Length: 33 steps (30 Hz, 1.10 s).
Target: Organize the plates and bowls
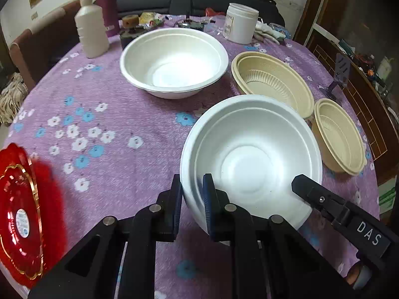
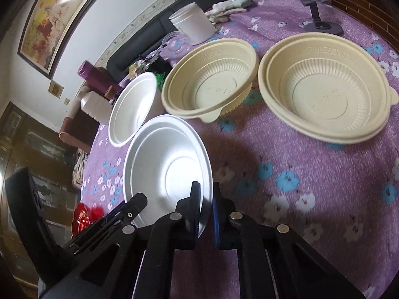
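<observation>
The left gripper (image 1: 193, 196) has its jaws clamped on the near-left rim of the held bowl (image 1: 251, 167), one finger outside the wall, the other inside. The right gripper (image 2: 206, 206) grips the same bowl (image 2: 167, 172) on its opposite rim, jaws closed on the wall the same way. The bowl is round, with no long axis; its mouth tilts up and toward the left camera, and whether it touches the surface (image 1: 119, 104) cannot be told.

From left to right: a red plate (image 1: 21, 214) sits at the near-left edge; a second white bowl (image 1: 174, 61) stands upright toward the far side; a tan bowl (image 1: 273, 82) lies just behind the held bowl; a smaller tan bowl (image 1: 339, 137) rests near the right edge. Both tan bowls open upward.
</observation>
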Tool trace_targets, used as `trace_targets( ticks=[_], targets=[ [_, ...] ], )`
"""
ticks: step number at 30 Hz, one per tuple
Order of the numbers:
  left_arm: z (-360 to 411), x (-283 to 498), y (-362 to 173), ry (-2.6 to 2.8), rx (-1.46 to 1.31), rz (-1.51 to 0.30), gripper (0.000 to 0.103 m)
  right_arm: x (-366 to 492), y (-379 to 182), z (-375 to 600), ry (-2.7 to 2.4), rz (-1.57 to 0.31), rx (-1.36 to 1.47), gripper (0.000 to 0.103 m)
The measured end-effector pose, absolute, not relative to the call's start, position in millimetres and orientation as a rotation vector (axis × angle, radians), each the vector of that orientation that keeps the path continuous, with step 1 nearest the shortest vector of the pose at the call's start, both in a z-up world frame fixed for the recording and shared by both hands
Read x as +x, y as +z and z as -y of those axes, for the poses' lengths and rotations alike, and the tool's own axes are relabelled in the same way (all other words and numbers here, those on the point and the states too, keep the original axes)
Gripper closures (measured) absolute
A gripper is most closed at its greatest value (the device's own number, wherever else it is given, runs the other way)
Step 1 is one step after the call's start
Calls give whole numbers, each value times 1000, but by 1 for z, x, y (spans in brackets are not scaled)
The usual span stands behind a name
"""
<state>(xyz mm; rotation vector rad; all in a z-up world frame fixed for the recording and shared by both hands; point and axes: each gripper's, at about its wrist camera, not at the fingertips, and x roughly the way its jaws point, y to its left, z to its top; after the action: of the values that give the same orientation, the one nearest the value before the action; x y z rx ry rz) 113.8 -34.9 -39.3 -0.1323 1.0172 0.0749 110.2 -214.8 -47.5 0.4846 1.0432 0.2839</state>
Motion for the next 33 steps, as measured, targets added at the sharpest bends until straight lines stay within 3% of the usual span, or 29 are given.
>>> trace_targets(
  ticks=[33],
  targets=[
    [-9,19,-13,168,-140,-887,89,37,-16,159,405,-981,357,95]
  ],
)
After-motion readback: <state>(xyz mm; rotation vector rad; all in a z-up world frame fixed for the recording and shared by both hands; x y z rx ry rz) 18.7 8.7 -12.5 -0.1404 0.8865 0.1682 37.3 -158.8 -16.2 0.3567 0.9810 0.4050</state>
